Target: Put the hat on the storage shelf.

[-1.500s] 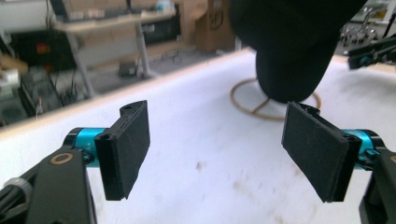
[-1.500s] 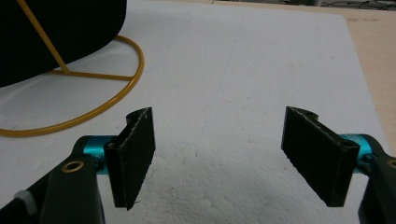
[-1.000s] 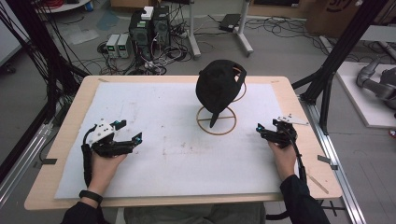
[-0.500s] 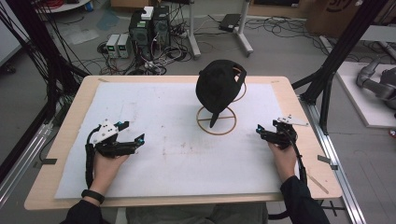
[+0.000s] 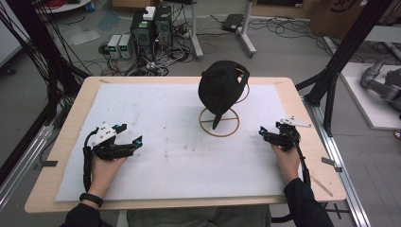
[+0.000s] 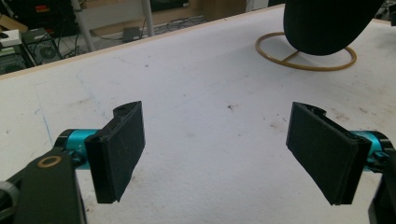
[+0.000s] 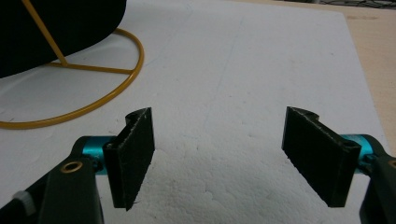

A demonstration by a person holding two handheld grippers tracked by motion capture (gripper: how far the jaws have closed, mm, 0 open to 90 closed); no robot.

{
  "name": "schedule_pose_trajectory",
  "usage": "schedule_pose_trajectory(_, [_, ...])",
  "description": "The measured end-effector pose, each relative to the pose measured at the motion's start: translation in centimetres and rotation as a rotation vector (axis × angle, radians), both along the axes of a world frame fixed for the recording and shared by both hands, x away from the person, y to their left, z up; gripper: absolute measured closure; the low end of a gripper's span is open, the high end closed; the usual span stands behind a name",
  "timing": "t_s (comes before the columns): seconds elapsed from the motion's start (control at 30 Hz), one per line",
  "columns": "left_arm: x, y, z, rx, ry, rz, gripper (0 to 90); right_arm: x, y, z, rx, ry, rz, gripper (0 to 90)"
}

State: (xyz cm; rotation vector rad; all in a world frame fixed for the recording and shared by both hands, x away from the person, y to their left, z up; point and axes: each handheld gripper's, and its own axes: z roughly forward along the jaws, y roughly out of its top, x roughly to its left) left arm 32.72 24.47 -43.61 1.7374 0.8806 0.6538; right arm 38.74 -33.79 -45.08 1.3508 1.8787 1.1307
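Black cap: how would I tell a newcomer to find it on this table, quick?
Start at the white mat covering the wooden table, then look to its far middle, between the two grippers and beyond them. A yellow wire stand with a round base sits there, and the black cap hangs on it. It is the only dark, rounded thing raised off the mat.

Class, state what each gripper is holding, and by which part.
Nothing is held: the left gripper and right gripper are open, apart from the black cap.
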Motion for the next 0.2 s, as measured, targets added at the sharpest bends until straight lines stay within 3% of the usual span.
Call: schedule_pose_trajectory(0.2, [-0.09,0.05,-0.09,0.013,0.004,0.0,19.9,0.09,-0.03,-0.01,-0.003,-0.001,0.003,24.9])
